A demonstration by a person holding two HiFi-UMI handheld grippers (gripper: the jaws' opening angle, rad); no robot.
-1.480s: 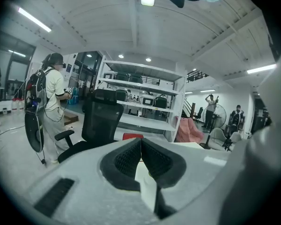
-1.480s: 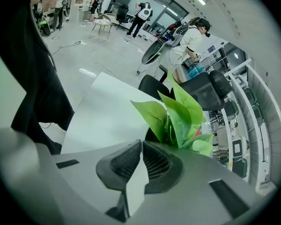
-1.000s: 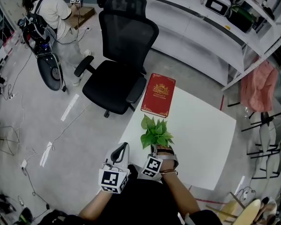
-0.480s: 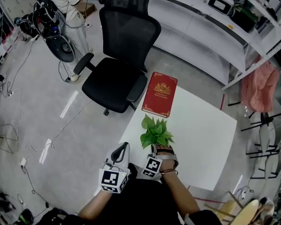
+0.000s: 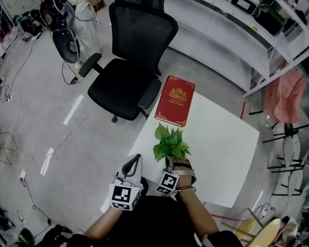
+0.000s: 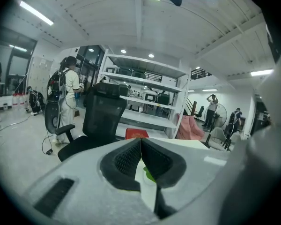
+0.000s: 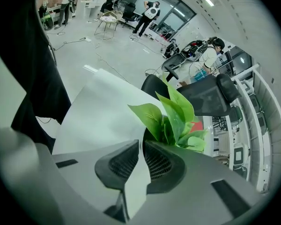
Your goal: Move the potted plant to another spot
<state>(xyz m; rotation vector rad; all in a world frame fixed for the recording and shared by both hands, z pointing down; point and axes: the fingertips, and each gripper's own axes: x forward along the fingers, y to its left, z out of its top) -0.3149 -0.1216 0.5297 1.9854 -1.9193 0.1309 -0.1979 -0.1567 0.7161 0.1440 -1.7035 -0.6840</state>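
The potted plant (image 5: 170, 145) with bright green leaves stands near the front left of the white table (image 5: 221, 153). My right gripper (image 5: 176, 164) is right behind it, pointing steeply down, and the leaves hide most of the pot. In the right gripper view the leaves (image 7: 175, 116) rise just past the jaw tips. The right gripper (image 7: 144, 143) is shut on the pot's dark rim, with only a thin slit between the pads. My left gripper (image 5: 136, 162) hangs off the table's left edge. In its own view the left gripper (image 6: 141, 142) is shut with nothing in it.
A red book (image 5: 174, 101) lies at the table's far left corner. A black office chair (image 5: 129, 76) stands just beyond that corner. White shelving (image 5: 221, 30) runs along the back, and a person (image 5: 80, 4) stands on the floor at the far left among cables.
Both grippers and the plant have stayed where they were. The person at the far left has walked further away, toward the top of the head view.
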